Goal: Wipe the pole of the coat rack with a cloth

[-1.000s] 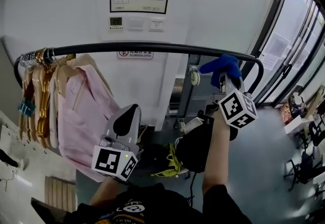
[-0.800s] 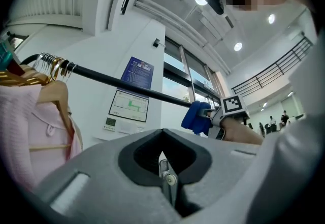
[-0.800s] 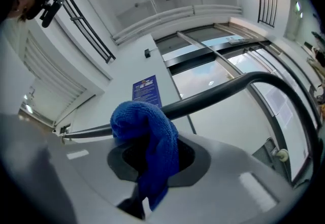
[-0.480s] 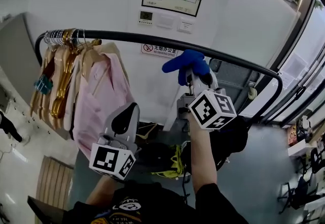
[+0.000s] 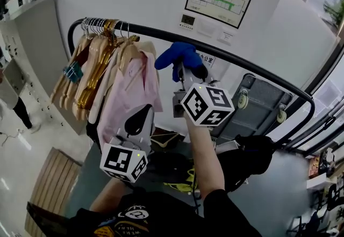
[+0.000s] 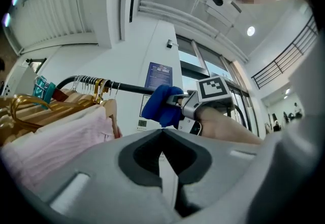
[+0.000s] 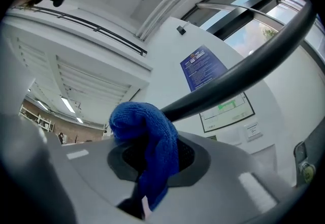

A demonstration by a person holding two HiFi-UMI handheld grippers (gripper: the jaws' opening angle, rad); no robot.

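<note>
The coat rack's pole (image 5: 145,30) is running black and level overhead. A pink shirt (image 5: 126,96) and wooden hangers (image 5: 97,64) are hanging bunched at its left end, leaving the rest bare for wiping. Below the pole, the left hand-held gripper (image 5: 138,123) is idling, clenched on nothing, likely waiting out of the way. The right hand-held gripper (image 5: 185,72) is reaching up to the pole's underside just right of the hangers, grasping the blue cloth (image 5: 180,57), whose bunched top is pressing against the pole to rub it.
</note>
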